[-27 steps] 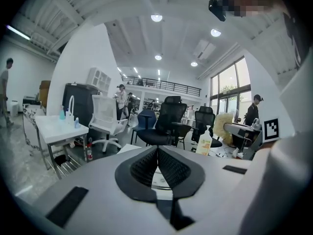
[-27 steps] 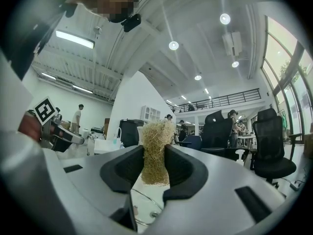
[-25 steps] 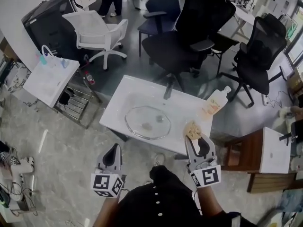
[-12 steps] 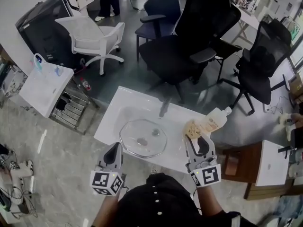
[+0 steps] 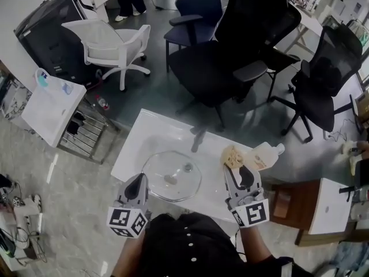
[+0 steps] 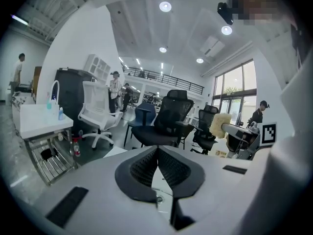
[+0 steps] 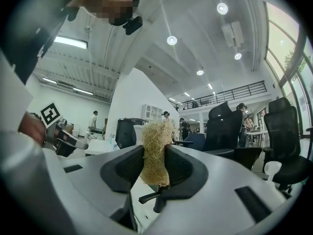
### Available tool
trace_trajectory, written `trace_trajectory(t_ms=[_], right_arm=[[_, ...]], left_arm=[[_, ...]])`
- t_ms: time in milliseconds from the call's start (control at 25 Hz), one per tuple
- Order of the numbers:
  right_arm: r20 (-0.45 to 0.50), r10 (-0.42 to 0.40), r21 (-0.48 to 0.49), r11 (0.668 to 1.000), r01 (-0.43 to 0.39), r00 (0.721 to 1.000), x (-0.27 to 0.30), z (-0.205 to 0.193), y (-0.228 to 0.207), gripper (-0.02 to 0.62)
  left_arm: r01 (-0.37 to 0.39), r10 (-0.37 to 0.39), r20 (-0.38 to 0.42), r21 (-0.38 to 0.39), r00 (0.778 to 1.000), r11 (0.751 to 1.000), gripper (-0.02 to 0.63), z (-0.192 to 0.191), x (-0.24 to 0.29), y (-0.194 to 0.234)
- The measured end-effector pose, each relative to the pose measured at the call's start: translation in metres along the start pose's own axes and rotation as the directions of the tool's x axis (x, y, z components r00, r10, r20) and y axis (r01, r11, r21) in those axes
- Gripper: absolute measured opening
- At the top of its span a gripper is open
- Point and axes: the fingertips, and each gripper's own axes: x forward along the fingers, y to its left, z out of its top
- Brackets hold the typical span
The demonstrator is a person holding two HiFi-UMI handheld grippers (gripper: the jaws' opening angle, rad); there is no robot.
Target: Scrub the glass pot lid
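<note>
The glass pot lid (image 5: 172,175), flat in the white bench's (image 5: 155,133) seemingly sunken top, had drawn nearer. The right gripper (image 5: 239,171) fingers pinched a fibrous scrubber (image 5: 232,156); the left gripper (image 5: 137,183) fingers were pressed together, empty. Scrubbing looked imminent.

White mesh swivel chair (image 5: 109,36) at eleven o'clock; stands on castors near black cabinet (image 5: 43,25) at ten. Blue chair (image 5: 199,7) at twelve, large black office chair (image 5: 230,56) nearer centre, another black chair (image 5: 328,77) at two. White side table (image 5: 49,111) at nine (small bottles (image 5: 65,88) on top); adjoins wire rack (image 5: 86,133). Wooden bench (image 5: 288,195) at four; bears white board (image 5: 327,203).
</note>
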Motion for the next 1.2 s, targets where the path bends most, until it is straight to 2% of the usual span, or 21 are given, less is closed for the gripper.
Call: trace_trajectory(t_ms=[240,400,560,680,760,880,960,1080,1200], right_arm=[[-0.034,0.002,0.013,1.000,-0.002,0.999,0.018,-0.013,-0.008,0.143],[-0.040,-0.027,0.023,0.999,0.028,0.999,0.036,-0.014,-0.005,0.143],[-0.042,-0.040,0.025,0.999,0.041,0.998,0.053,-0.011,0.000,0.143],[-0.083,-0.039,0.033,0.999,0.042,0.996,0.058,-0.024,0.001,0.143],[-0.110,-0.021,0.031,0.999,0.025,0.994,0.061,-0.034,0.003,0.143],[-0.144,0.018,0.020,1.000,-0.015,0.989,0.067,-0.053,0.011,0.143],[-0.179,0.051,0.004,0.999,-0.051,0.982,0.071,-0.070,0.019,0.143],[-0.217,0.113,-0.010,0.993,-0.117,0.970,0.076,-0.097,0.031,0.143],[-0.235,0.171,0.021,0.985,-0.171,0.957,0.082,-0.127,0.047,0.143]], left_arm=[[0.003,-0.004,-0.034,-0.023,0.999,1.000,0.026,0.002,0.019,0.022],[0.039,-0.041,-0.048,-0.045,0.998,0.998,0.025,0.009,0.035,0.045],[0.049,-0.055,-0.124,-0.048,0.991,0.998,0.025,0.003,0.057,0.064],[0.033,-0.046,-0.215,-0.059,0.976,0.998,0.026,-0.013,0.071,0.077],[0.048,-0.065,-0.258,-0.069,0.964,0.996,0.026,-0.026,0.076,0.082],[0.050,-0.077,-0.348,-0.086,0.934,0.995,0.026,-0.053,0.082,0.098],[0.041,-0.093,-0.391,-0.140,0.915,0.989,0.026,-0.072,0.086,0.111],[0.022,-0.131,-0.423,-0.251,0.897,0.968,0.026,-0.101,0.094,0.129],[0.017,-0.154,-0.463,-0.287,0.873,0.958,0.026,-0.133,0.100,0.140]])
